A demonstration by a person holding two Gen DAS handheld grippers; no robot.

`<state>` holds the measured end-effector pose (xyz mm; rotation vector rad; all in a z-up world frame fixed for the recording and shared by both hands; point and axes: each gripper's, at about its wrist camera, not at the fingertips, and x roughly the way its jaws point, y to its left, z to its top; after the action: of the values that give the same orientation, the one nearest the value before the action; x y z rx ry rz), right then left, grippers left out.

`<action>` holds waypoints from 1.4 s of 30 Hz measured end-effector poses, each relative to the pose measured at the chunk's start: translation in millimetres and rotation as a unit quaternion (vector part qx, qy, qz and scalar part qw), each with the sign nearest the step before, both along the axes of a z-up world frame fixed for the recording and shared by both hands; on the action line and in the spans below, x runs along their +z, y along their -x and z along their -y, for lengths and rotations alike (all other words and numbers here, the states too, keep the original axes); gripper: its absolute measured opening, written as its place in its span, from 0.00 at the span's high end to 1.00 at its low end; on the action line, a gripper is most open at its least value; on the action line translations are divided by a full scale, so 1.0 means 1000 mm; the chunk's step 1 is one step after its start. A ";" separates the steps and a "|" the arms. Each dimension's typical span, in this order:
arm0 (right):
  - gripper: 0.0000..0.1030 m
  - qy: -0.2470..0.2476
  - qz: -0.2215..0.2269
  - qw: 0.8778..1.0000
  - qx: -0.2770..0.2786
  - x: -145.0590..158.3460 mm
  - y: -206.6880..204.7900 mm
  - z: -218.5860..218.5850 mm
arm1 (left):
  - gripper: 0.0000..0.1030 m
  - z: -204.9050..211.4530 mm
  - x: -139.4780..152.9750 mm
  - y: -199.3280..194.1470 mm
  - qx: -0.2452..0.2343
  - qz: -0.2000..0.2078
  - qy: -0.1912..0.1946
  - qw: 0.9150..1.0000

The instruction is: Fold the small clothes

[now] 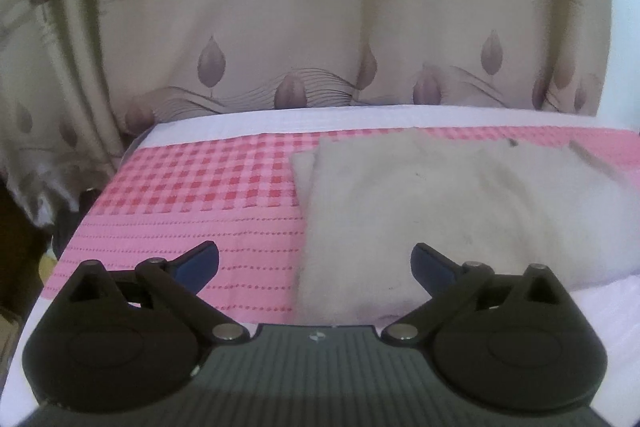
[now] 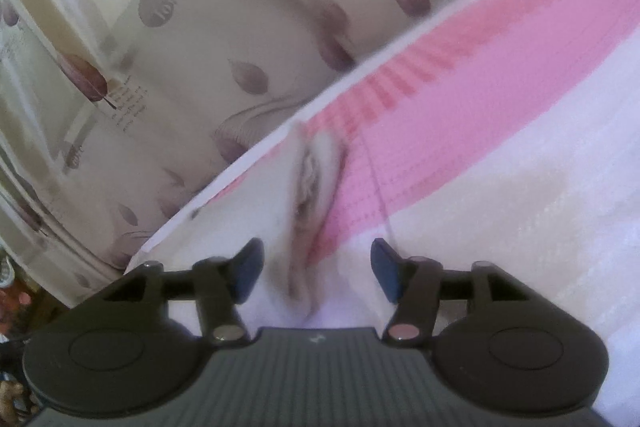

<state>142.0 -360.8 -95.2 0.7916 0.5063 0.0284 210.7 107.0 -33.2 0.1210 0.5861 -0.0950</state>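
Down at the bottom of the left wrist view, my left claw stands wide, both blue fingertips well apart with nothing between them. Just past the tips, filling the centre and right of the frame, lies the cream garment, spread flat in a folded block; its near left edge falls between my fingers, though I cannot tell if either tip touches it. It rests on the pink checked cloth, which covers the left and middle of the frame. A white sheet borders that cloth along its far side. Beyond, across the whole upper frame, hangs a beige curtain printed with mauve leaves and some lettering.

In the right wrist view everything is tilted and blurred. My right claw sits at the bottom, jaws also spread wide and gripping nothing. Between the fingers, running up toward the centre of the frame, is a bunched ridge of the cream garment, its folds smeared by blur. To the right of it the pink checked cloth sweeps toward the upper right, with the white sheet filling the lower right. The curtain takes the upper left.
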 end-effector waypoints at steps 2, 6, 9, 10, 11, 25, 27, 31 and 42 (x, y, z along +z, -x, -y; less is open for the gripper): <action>0.42 0.016 -0.001 1.000 -0.008 0.005 0.004 -0.004 | 0.01 0.005 -0.001 -0.003 0.000 -0.001 -0.007 1.000; 0.42 0.043 -0.005 0.999 0.002 0.008 0.004 -0.016 | 0.01 0.013 -0.004 -0.006 -0.001 -0.002 -0.019 1.000; 0.42 0.048 -0.006 0.999 0.010 0.007 0.002 -0.017 | 0.00 0.016 -0.006 -0.010 -0.001 -0.003 -0.027 1.000; 0.41 0.047 -0.005 0.999 0.007 0.007 0.003 -0.017 | 0.00 0.018 -0.007 -0.011 0.000 -0.003 -0.033 0.999; 0.39 0.043 -0.004 0.999 0.002 0.006 0.004 -0.016 | 0.00 0.019 -0.007 -0.013 0.000 -0.002 -0.040 0.999; 0.33 0.018 0.002 1.000 -0.004 0.001 0.004 -0.007 | 0.00 0.017 -0.027 -0.054 -0.016 -0.017 -0.059 0.998; 0.32 0.015 0.003 1.000 -0.003 0.000 0.004 -0.006 | 0.00 0.009 -0.030 -0.064 -0.031 -0.027 -0.035 0.999; 0.32 0.007 0.005 1.000 -0.004 -0.001 0.004 -0.005 | 0.01 -0.011 -0.037 -0.086 -0.044 -0.051 0.017 0.998; 0.31 0.009 0.006 1.000 -0.001 0.000 0.003 -0.006 | 0.09 -0.027 -0.058 -0.144 -0.091 -0.124 0.145 0.977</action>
<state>138.8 -354.9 -95.5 0.7749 0.4931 0.0262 355.1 133.7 -91.4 -0.1236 0.8032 -0.3765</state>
